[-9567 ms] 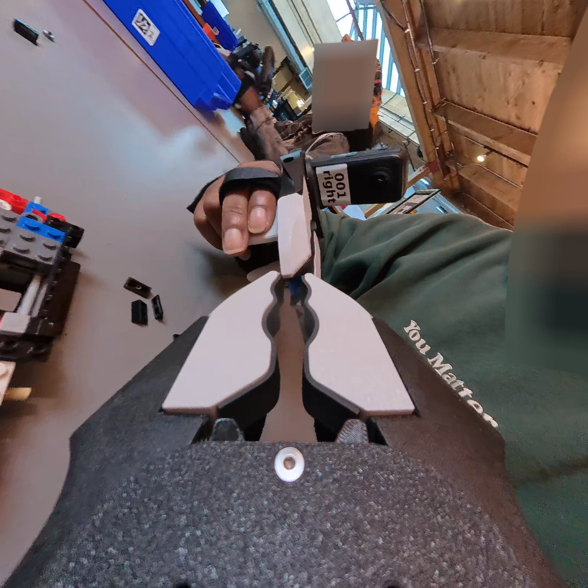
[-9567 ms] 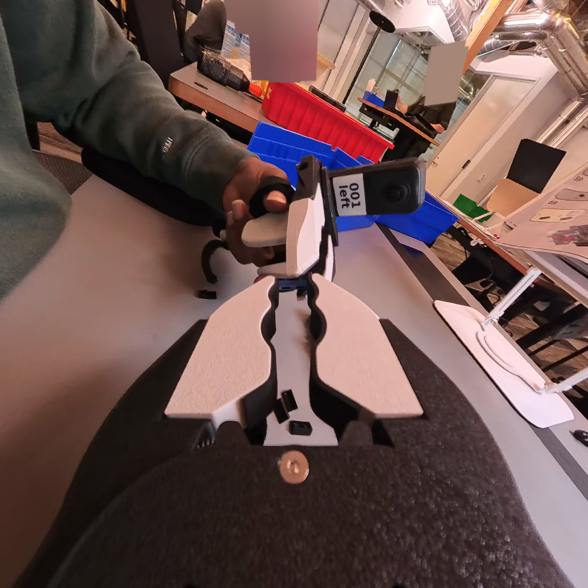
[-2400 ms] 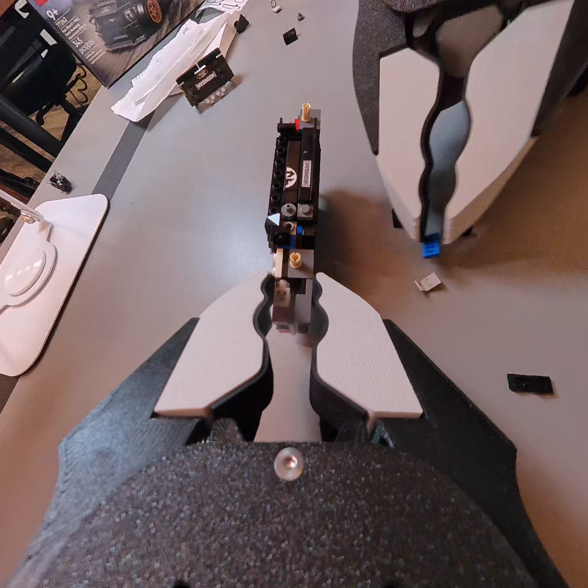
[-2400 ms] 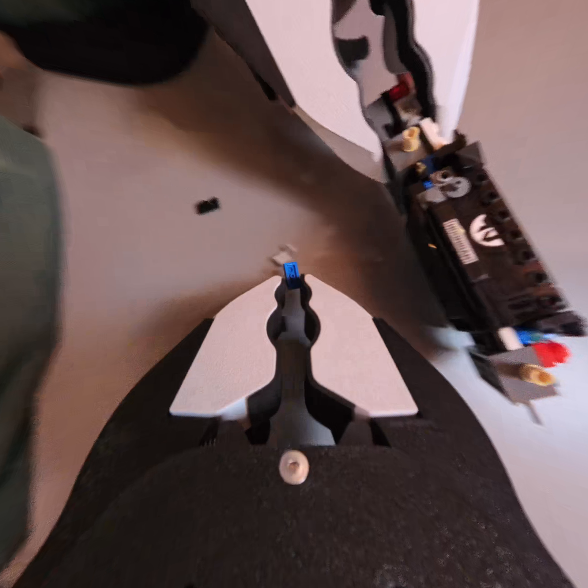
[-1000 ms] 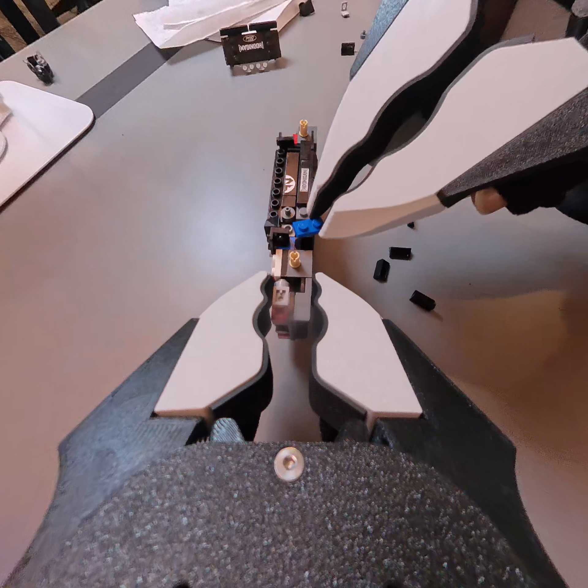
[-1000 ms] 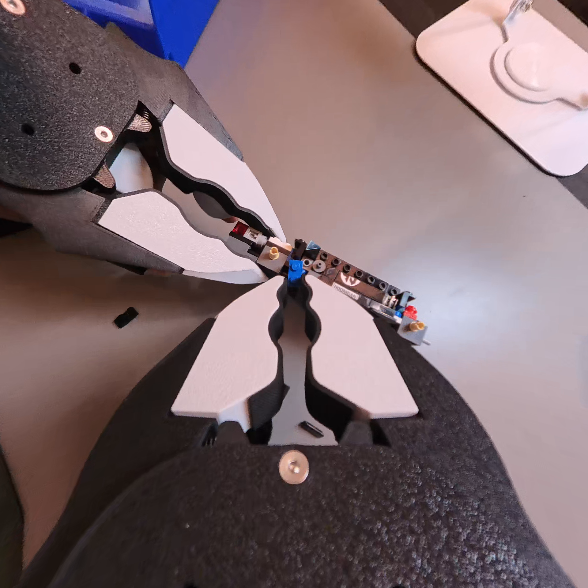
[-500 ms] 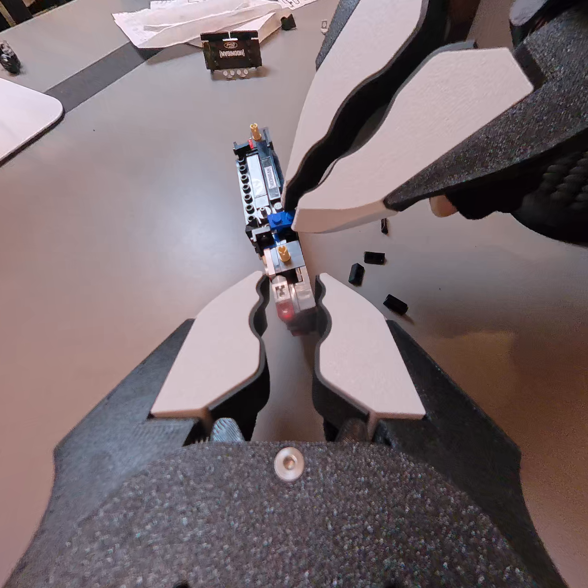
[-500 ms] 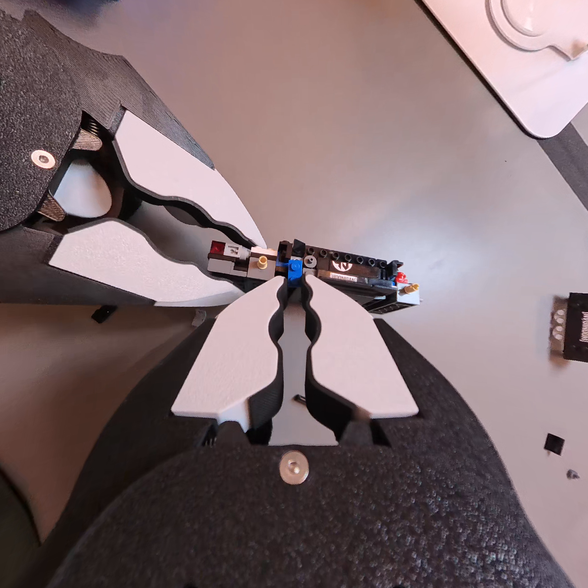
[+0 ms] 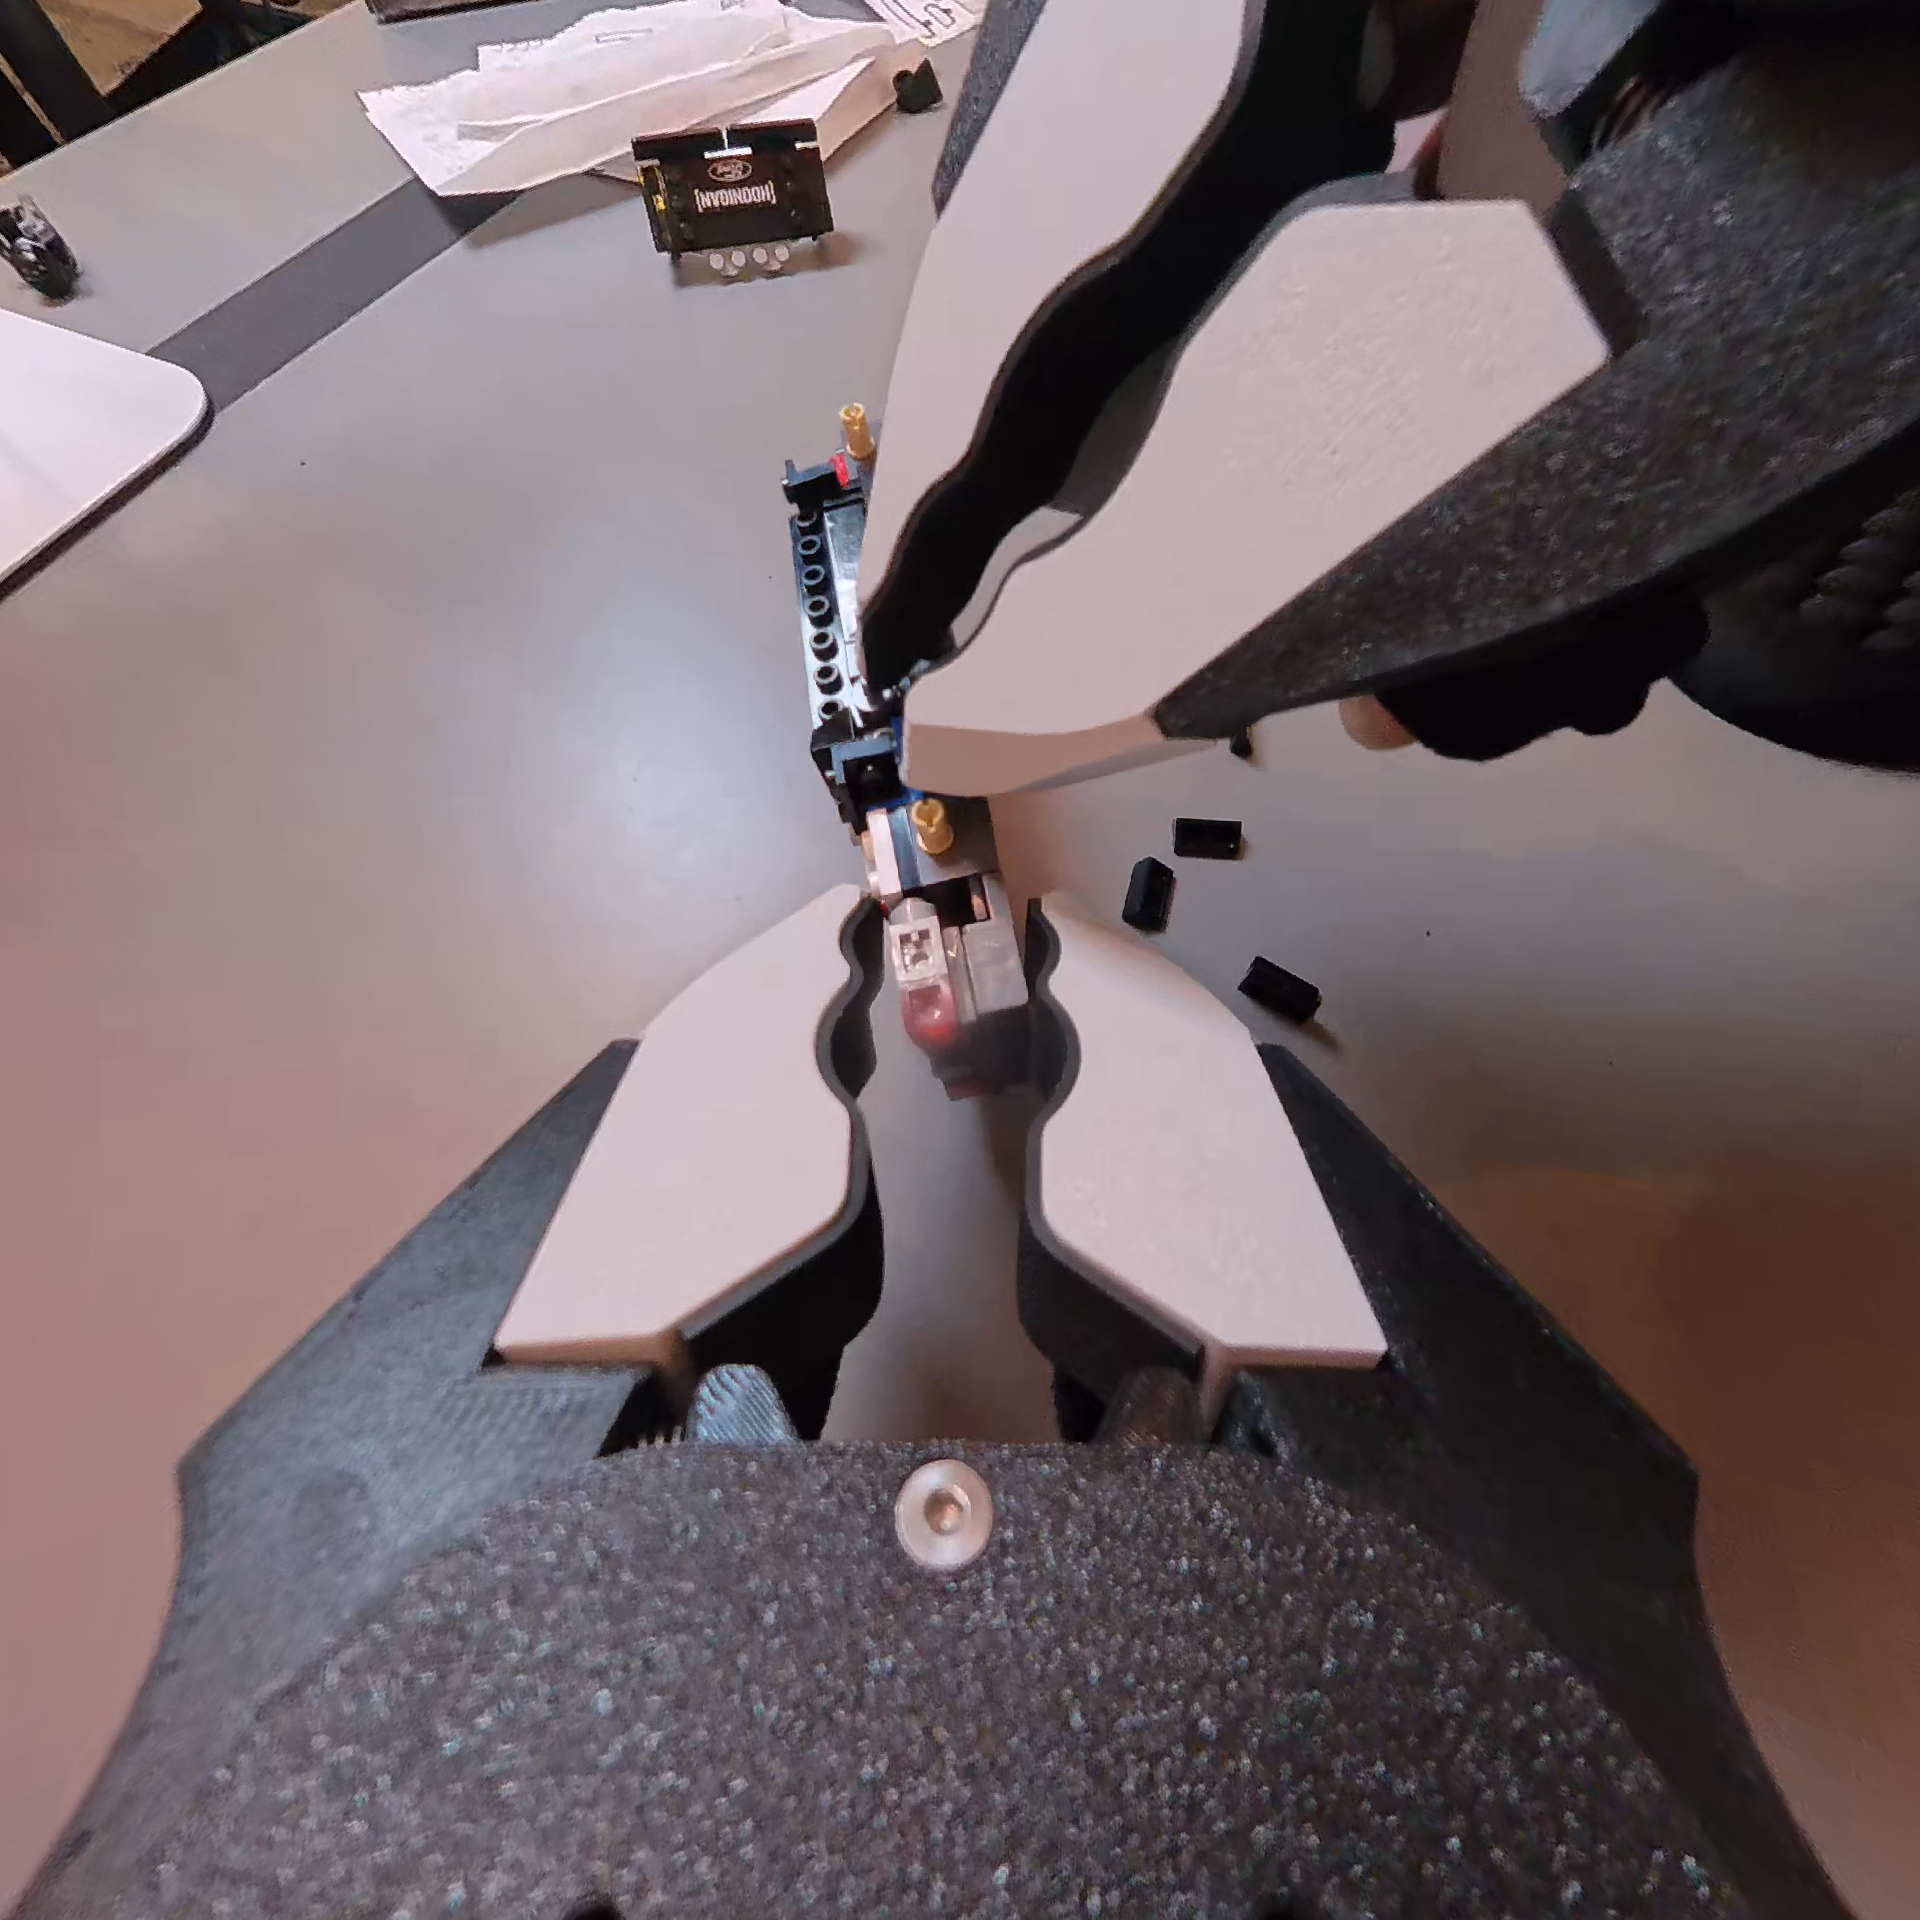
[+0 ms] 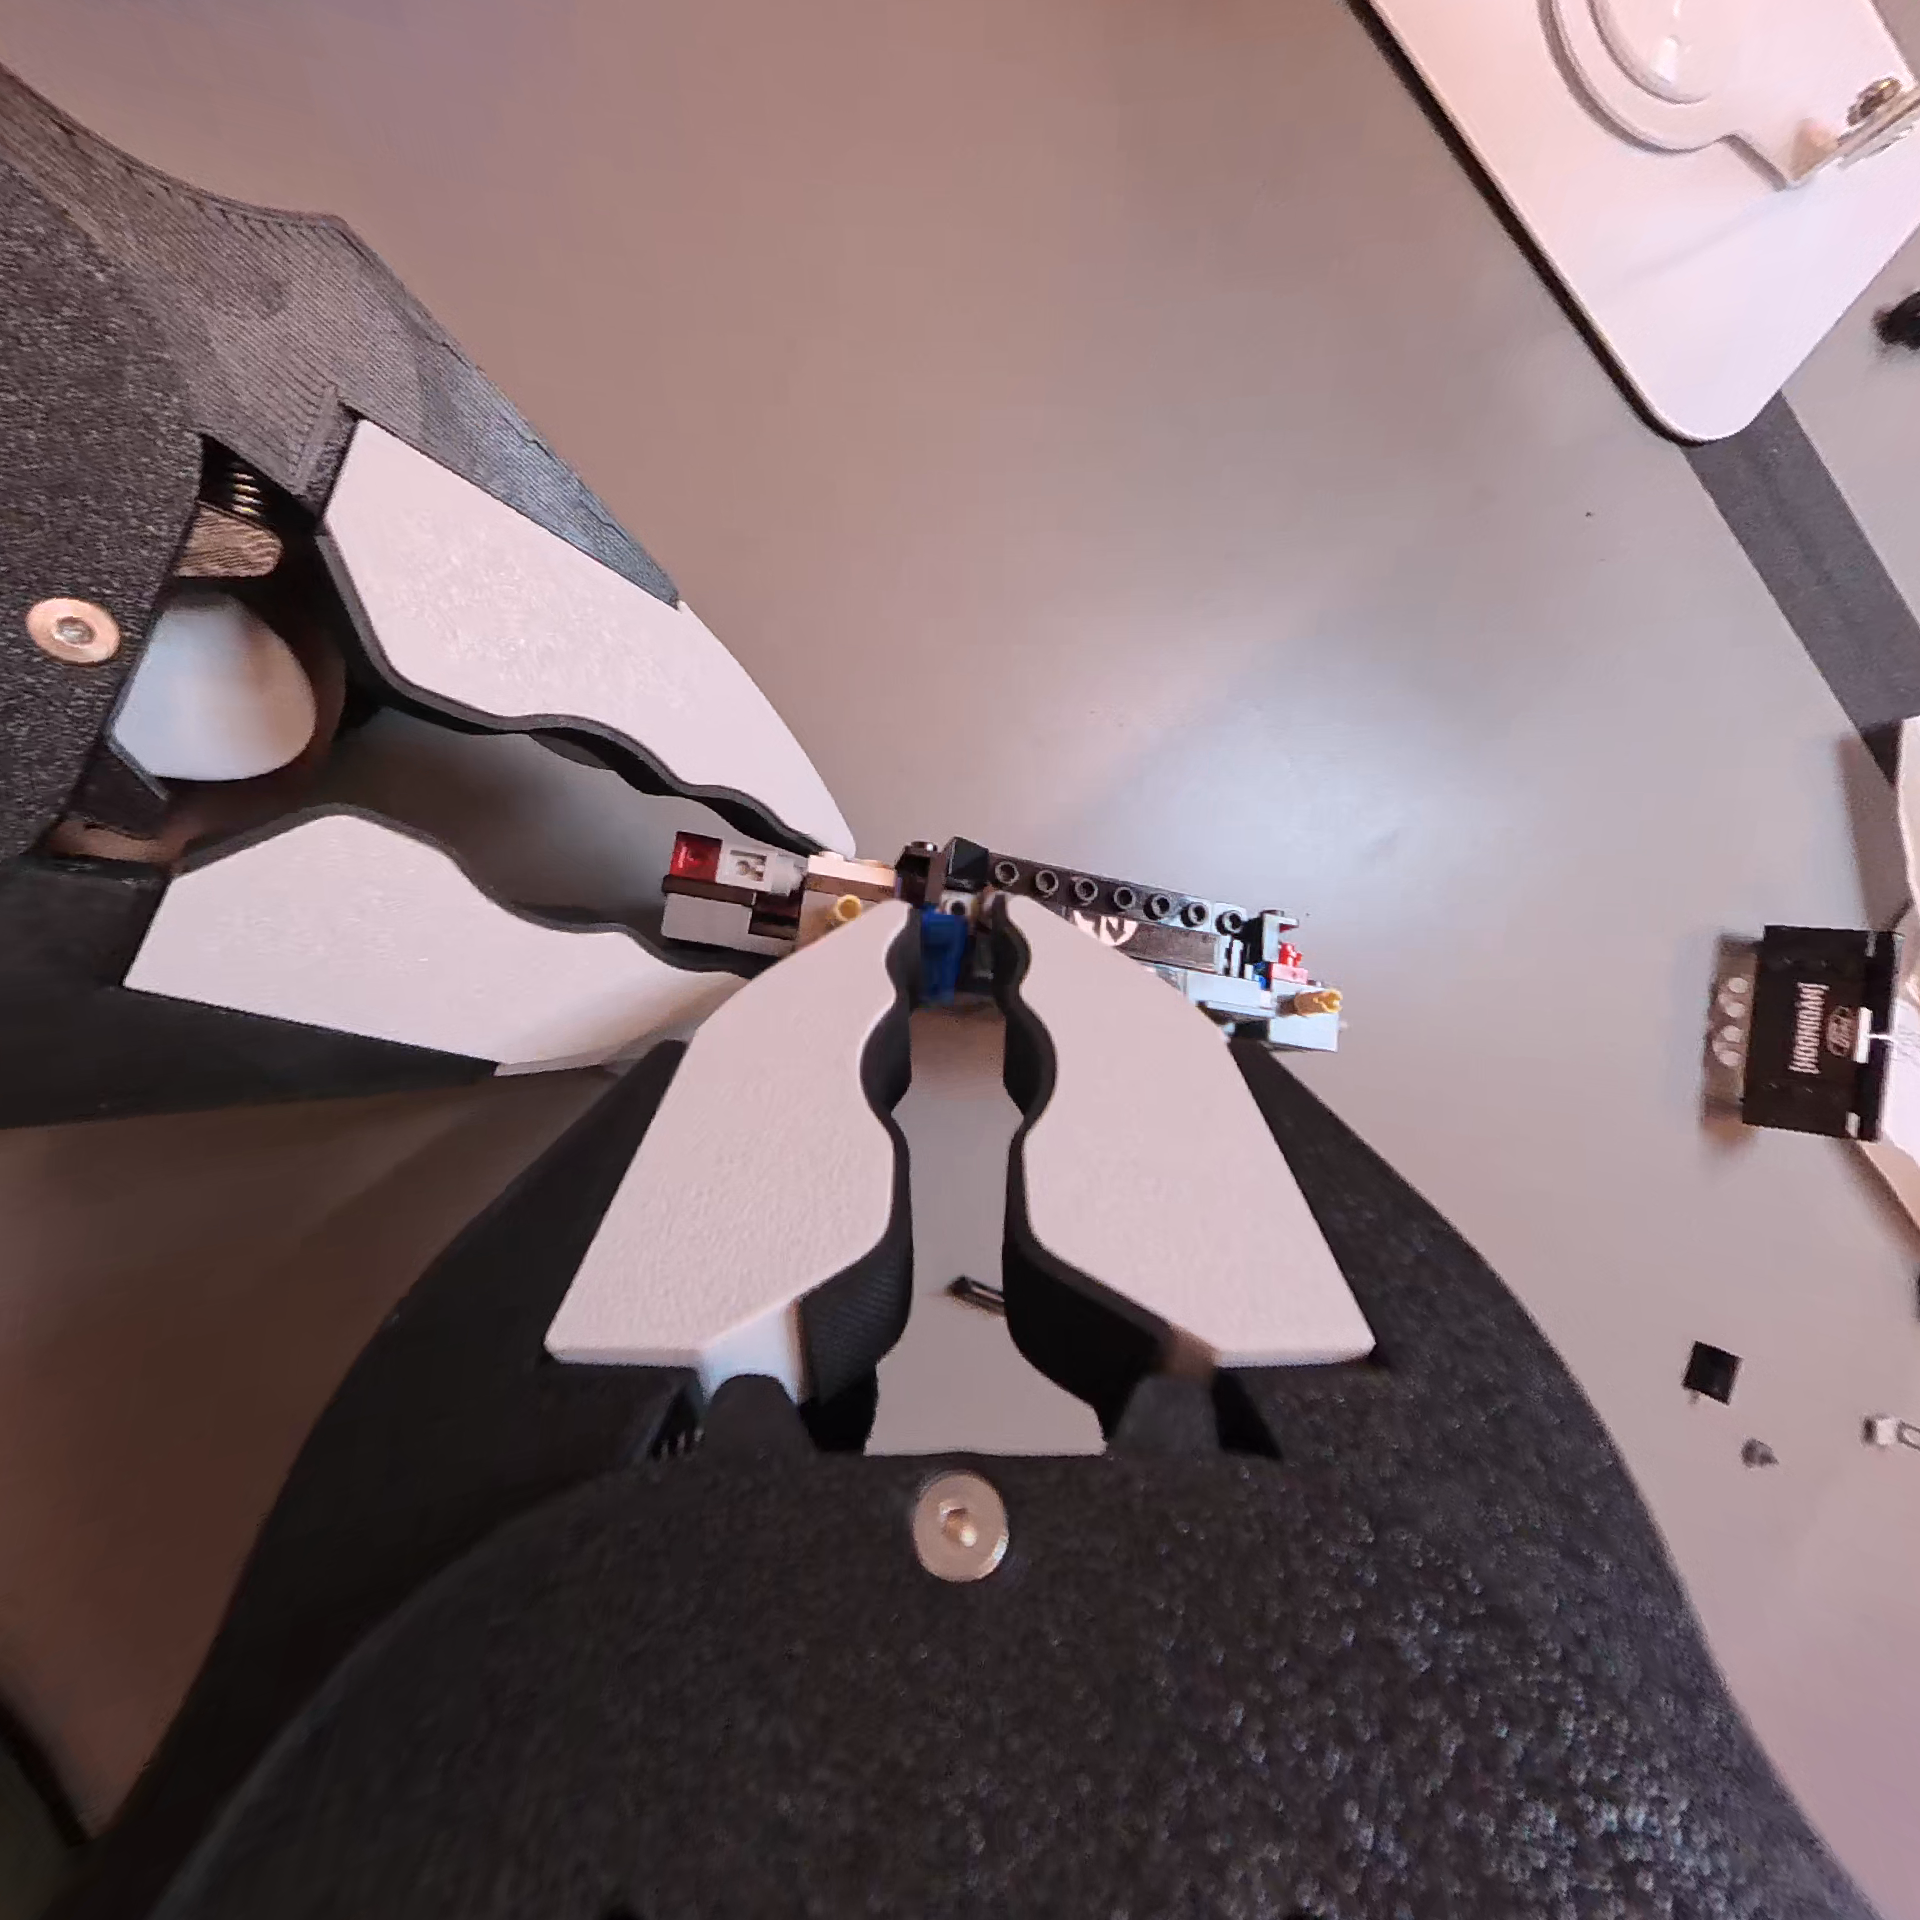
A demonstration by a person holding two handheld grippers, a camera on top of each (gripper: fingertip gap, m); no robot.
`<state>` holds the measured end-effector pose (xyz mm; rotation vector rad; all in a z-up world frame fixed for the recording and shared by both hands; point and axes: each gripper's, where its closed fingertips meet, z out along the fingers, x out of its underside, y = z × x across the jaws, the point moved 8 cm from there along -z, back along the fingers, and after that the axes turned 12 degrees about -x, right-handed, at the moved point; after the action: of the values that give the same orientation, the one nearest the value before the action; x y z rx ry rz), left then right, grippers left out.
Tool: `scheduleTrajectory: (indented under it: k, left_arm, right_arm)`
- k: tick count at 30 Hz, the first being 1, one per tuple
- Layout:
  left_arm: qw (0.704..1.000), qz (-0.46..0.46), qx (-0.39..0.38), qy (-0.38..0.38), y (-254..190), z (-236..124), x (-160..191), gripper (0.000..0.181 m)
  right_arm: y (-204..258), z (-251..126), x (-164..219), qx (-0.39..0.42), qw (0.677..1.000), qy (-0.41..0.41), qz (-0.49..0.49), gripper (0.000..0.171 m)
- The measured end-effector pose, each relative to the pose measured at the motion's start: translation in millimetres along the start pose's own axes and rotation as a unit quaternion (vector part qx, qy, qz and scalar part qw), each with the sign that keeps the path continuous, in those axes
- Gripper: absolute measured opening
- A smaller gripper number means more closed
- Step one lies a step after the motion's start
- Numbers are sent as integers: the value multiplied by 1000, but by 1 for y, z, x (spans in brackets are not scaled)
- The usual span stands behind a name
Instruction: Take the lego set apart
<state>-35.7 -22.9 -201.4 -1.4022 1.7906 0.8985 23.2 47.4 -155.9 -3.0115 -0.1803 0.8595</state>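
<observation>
The left gripper (image 9: 948,914) lies low and nearly flat over the grey table (image 9: 416,779), its jaws clamped on the near, red-and-grey end of the lego set (image 9: 940,977), a long narrow black build lying out on the table's middle. The right gripper (image 10: 948,909) comes in steeply from above at a right angle to it, jaws parted a little around a small blue piece (image 10: 940,961) on the build's side; whether they pinch it cannot be told. Loose black bricks (image 9: 1148,891) lie just right of the build. A black plate (image 9: 736,197) sits toward the far edge.
</observation>
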Motion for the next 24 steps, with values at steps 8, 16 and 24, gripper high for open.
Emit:
scheduleTrajectory:
  k: [8,16,24]
  left_arm:
    - [1000,-3,2,2,3,1,1,25]
    - [1000,6,0,-2,2,1,0,25]
    - [1000,8,-1,-2,2,1,0,24]
  right_arm:
    - [-4,-29,5,-7,992,-71,-103,15]
    - [15,-10,17,15,969,-54,-242,9]
    - [6,-1,13,8,988,-26,-152,0]
